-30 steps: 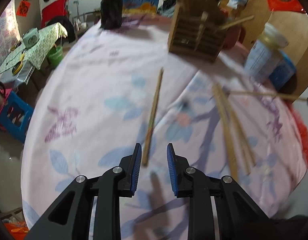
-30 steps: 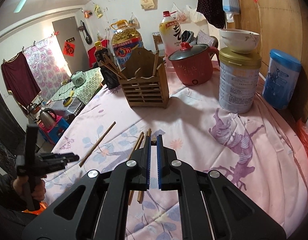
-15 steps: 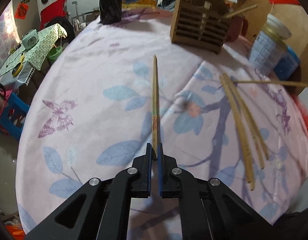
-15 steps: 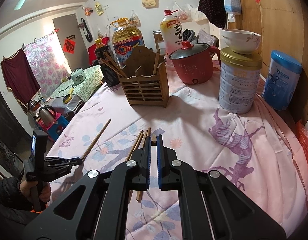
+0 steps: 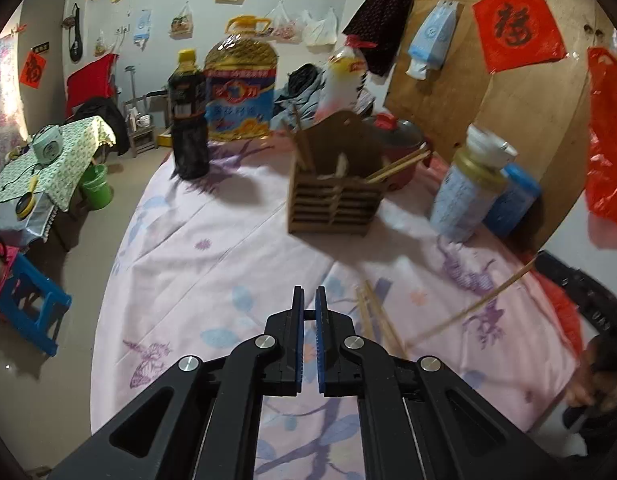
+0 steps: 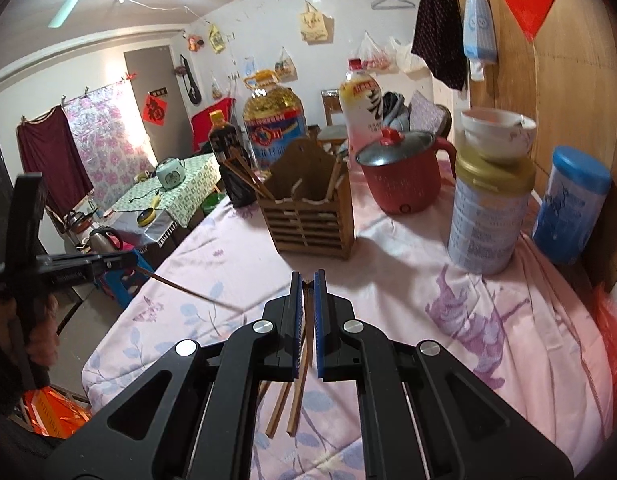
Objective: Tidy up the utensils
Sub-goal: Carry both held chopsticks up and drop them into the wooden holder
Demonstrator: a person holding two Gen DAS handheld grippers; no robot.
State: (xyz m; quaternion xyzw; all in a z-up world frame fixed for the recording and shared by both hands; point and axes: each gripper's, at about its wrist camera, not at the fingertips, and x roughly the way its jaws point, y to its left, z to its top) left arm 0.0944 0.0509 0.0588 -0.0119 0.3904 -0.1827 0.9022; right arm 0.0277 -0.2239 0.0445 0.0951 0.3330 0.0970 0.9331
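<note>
Wood w/ flat slats makes the square holder box [image 5: 334, 208]. A few brown chopsticks poke out of its top. It stands on a soft pink cloth [image 5: 212, 264] w/ blue leaves & purple butterflies.

The left gripper [image 5: 308, 300] is black w/ blue ribbed pads. It's up in the air in front of the holder box, pads squeezed together on the end of a thin dark chopstick [image 6: 192, 290]. That stick slants down twd the cloth, tip blurry.

The right gripper [image 6: 307, 280] is also in front of the holder box, pads pinched on a long pale chopstick [image 5: 468, 304] that slopes down over the cloth.

Three loose chopsticks [image 6: 292, 404], flat & brown, lie side by side on the cloth in front of the holder box, under the right gripper.

Behind the holder box: a round red pot [image 6: 404, 184] w/ shiny lid, a big yellow oil jug [image 5: 240, 88] & a dark bottle [image 5: 186, 120]. Right of the holder box is a tall tin [image 6: 484, 224] w/ a gold lid & a white bowl [image 6: 496, 132] on top.
</note>
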